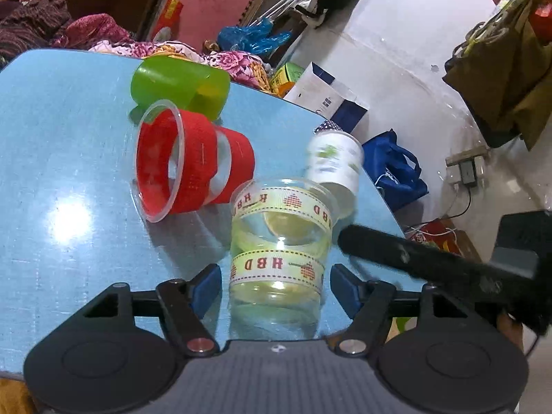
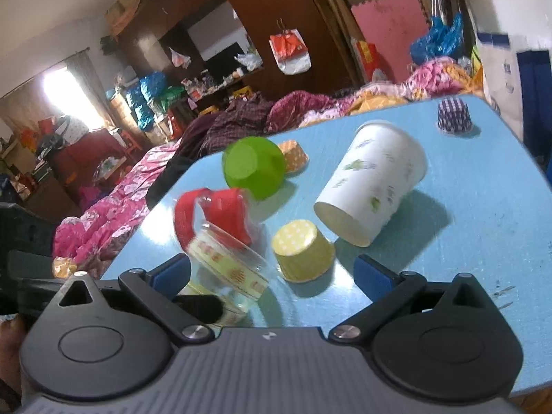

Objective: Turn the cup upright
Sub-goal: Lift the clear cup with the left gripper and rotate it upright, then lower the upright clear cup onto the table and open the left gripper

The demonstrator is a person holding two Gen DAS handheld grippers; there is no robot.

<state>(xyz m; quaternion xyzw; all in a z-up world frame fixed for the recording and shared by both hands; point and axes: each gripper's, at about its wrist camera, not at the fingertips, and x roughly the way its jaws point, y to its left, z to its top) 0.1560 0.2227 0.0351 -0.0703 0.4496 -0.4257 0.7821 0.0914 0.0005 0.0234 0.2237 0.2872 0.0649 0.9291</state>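
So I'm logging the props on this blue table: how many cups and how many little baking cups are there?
Clear plastic cups: 2 (red-banded cup, HBD ribbon cup)
Green plastic cup: 1
White paper cup: 1
Baking cups: 3 (yellow, orange, purple checked)
Total: 7

Clear ribbon-banded cup (image 1: 277, 258), upright on blue table (image 1: 69, 138)

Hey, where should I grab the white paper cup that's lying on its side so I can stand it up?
Grip the white paper cup across its mid-wall, one of the right gripper's fingers on each long side, coming from above. It lies tipped on the blue table, open mouth toward the gripper, so the rounded wall is exposed. The thin rim would probably crush.
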